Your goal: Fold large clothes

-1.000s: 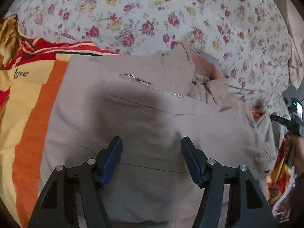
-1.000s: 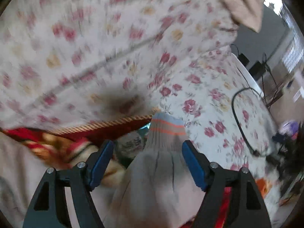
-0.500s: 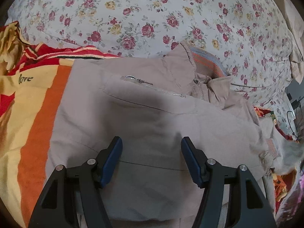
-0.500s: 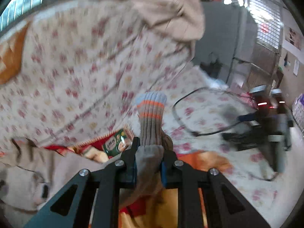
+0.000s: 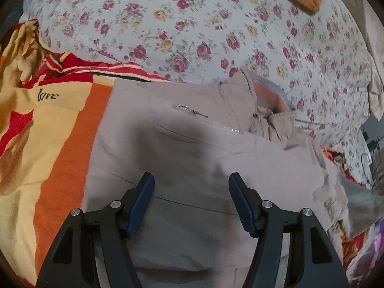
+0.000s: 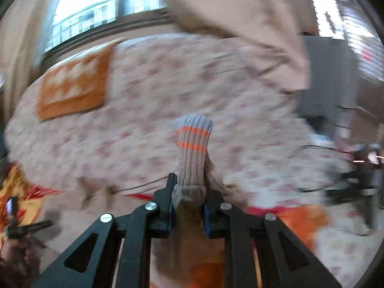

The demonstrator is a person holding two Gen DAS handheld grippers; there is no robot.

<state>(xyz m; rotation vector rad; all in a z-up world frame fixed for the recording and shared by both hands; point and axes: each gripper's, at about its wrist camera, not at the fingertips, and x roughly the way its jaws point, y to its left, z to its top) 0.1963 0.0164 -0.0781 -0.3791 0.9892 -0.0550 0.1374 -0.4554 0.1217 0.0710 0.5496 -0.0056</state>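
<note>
Folding the jacket [image 5: 192,158] is under way: it is spread flat on the bed [image 5: 182,24], partly over an orange-and-yellow blanket [image 5: 48,129], collar [image 5: 271,93] toward the floral sheet. The left gripper [image 5: 191,199] is held over the jacket body with its jaws apart, nothing between them. The right gripper [image 6: 187,210] is clamped on the ribbed sleeve cuff [image 6: 193,148], which is lifted clear of the bed; the right view is motion-blurred, so finer detail cannot be told.

For the step, judged from this: the sleeve should be carried across and laid over the chest, with the cuff kept pinched until it lies flat, not dropped early. The body could be pinned by the left gripper so it is not dragged along. Zip [image 5: 208,121] and collar bunching should be avoided under the sleeve.

Room: open sheet is seen beyond the collar. The jacket's left edge lies on the blanket. Clutter and cables [image 6: 336,151] are seen at the bed's right, so the sleeve is better swung inward, not outward. An orange cloth [image 6: 74,86] lies far up the bed, well apart.
</note>
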